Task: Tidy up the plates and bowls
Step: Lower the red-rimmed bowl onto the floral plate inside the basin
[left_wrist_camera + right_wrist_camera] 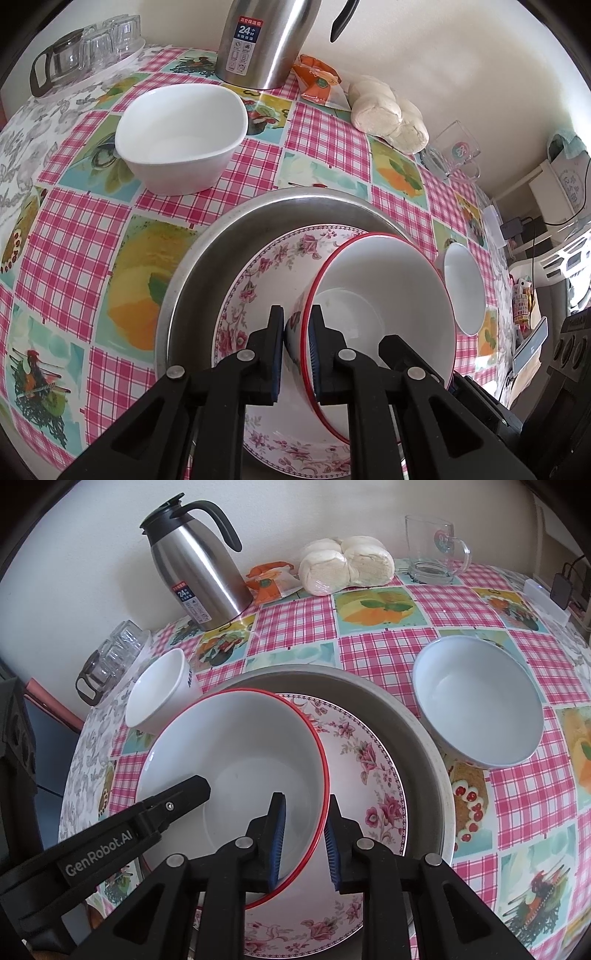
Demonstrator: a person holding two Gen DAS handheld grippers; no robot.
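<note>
My left claw [297,339] is clamped on the red-rimmed bowl [384,295] over the flowered plate [369,760] in the metal pan [424,738], my right claw [304,834] spread around its rim, two white bowls left.

A steel thermos jug [199,572] is standing by the wall, beside an orange packet [271,581], bagged buns [345,566] and a glass mug [434,550].

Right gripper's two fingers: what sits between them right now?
The wall of the red-rimmed bowl. In the right wrist view the right gripper straddles its rim, one finger inside, one outside above the floral plate, with a gap still showing.
</note>
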